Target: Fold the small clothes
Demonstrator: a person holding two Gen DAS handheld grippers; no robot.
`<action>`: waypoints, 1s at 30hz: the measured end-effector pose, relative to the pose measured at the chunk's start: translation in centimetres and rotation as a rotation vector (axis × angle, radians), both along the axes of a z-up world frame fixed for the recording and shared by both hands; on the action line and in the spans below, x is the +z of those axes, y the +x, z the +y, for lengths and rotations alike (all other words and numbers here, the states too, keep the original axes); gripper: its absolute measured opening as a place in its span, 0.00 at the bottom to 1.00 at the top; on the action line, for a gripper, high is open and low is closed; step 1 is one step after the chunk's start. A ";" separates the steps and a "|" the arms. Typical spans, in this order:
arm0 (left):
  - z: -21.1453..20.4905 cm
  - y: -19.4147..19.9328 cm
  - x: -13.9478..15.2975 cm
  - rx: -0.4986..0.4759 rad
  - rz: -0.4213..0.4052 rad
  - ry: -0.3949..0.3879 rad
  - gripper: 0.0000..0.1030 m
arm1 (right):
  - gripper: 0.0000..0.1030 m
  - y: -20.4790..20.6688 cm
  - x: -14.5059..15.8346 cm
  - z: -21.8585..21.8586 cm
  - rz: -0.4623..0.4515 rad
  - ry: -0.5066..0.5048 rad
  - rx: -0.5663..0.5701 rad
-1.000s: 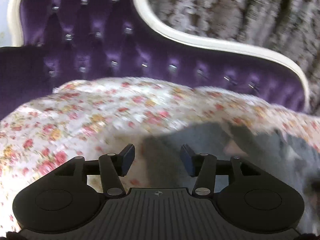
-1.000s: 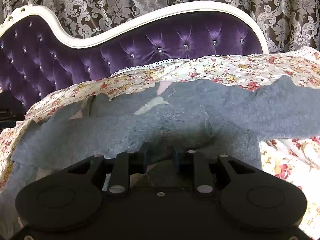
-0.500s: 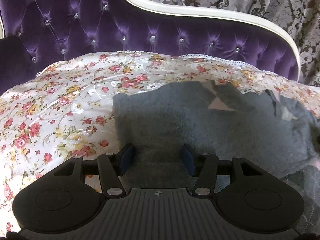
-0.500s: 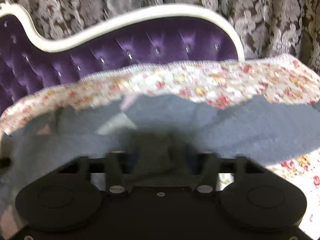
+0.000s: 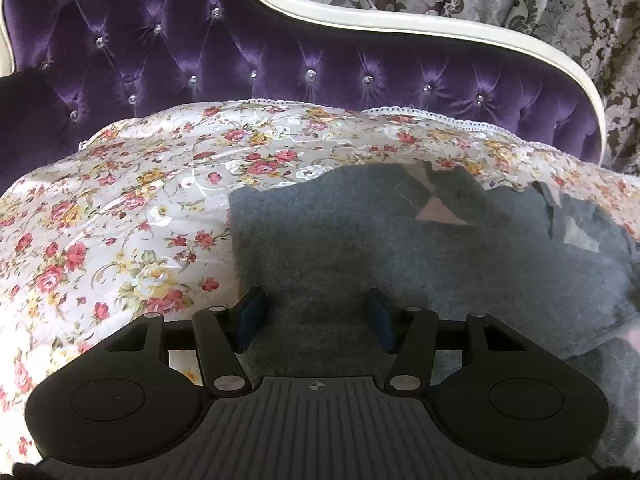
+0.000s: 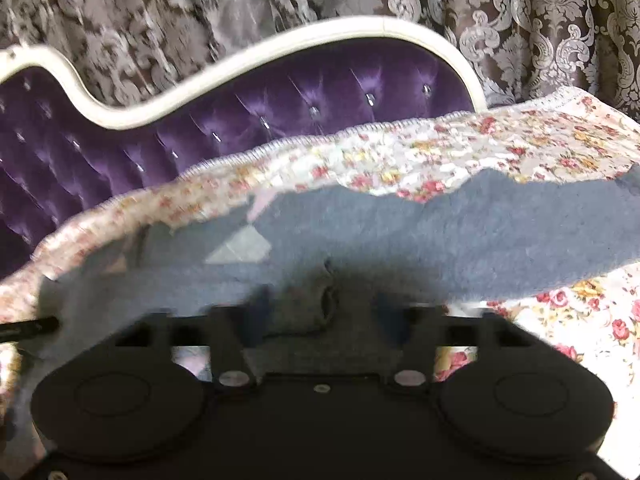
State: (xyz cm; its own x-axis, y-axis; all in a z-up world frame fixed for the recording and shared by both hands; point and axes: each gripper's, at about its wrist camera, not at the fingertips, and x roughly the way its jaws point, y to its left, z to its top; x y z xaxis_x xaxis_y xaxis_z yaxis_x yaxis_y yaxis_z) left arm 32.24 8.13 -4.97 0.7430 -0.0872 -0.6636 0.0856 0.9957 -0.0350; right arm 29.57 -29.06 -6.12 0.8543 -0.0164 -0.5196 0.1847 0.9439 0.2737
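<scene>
Nearest in the left wrist view, the left gripper (image 5: 316,318) stands wide, its two blue pads apart over the near edge of the grey garment (image 5: 400,256) and holding nothing; this looks like a stance for pinching a hem or pressing the cloth flat. In the right wrist view, which is blurred, the right gripper (image 6: 324,312) also appears wide, with a small bunched ridge of the grey garment (image 6: 440,240) lying between its fingers, probably the fold about to be taken, though whether the pads touch it cannot be told. The garment is a soft, fuzzy knit, spread across the flowered bedspread (image 5: 120,220), with a long part reaching to the right and pale triangular patches near its far edge. Beyond it rises the tufted purple headboard (image 5: 280,60) with its cream rim, and furthest back hangs a damask curtain (image 6: 540,20).
</scene>
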 end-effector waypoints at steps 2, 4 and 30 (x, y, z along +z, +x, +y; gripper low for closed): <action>-0.2 -0.7 0.8 0.003 -0.003 -0.025 0.52 | 0.73 -1.2 0.4 -1.0 -0.008 0.007 -0.005; -0.9 -1.5 1.6 -0.016 -0.012 -0.030 0.53 | 0.81 -2.2 0.5 -2.3 -0.014 0.034 -0.019; -16.2 -1.8 -1.6 -0.240 0.008 0.067 0.70 | 0.90 -7.4 -1.7 -25.4 0.022 0.092 -0.404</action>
